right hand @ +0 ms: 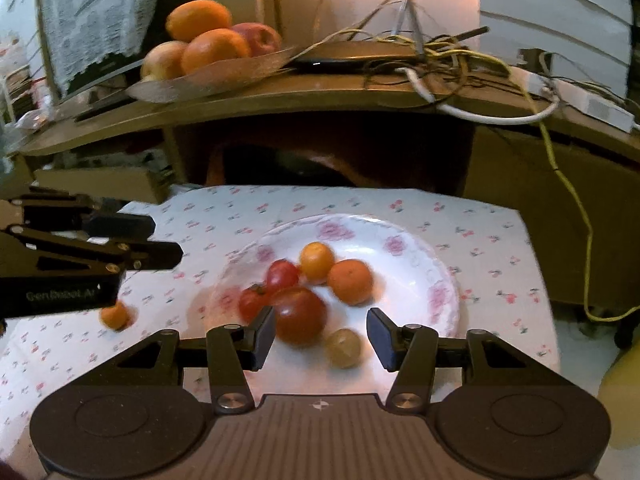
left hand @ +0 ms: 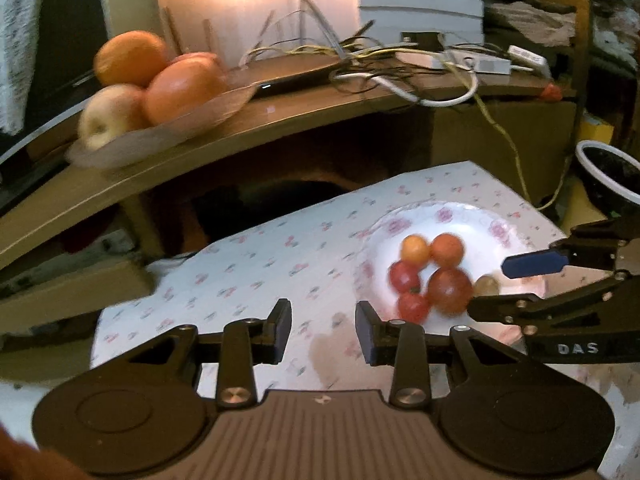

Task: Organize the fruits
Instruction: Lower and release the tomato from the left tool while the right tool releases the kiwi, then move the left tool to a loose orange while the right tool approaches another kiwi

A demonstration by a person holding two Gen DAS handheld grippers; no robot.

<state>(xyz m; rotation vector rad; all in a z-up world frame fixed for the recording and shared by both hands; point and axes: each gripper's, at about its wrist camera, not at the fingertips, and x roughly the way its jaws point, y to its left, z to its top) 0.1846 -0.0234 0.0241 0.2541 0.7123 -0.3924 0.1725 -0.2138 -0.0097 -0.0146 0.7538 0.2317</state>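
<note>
Fruits, small and round, lie between and just ahead of the right tongs [right hand: 321, 336], whose jaws stand apart and grip nothing: a pale yellowish fruit [right hand: 343, 348] sits in the gap, a large red tomato [right hand: 300, 314] beside the left pad. The left tongs [left hand: 323, 330] hover over bare cloth beside the plate [right hand: 440, 292], jaws narrowly parted and empty. Six pieces are gathered on the plate, including a tangerine [right hand: 351, 281]. One small orange fruit [right hand: 115, 316] remains loose on the flowered worktop [right hand: 480, 248], below the left tongs in the right-hand view. Sorting appears well advanced, with this stray apparently left. A dish of oranges and apples [right hand: 208, 46] stands on the desk beyond.
</note>
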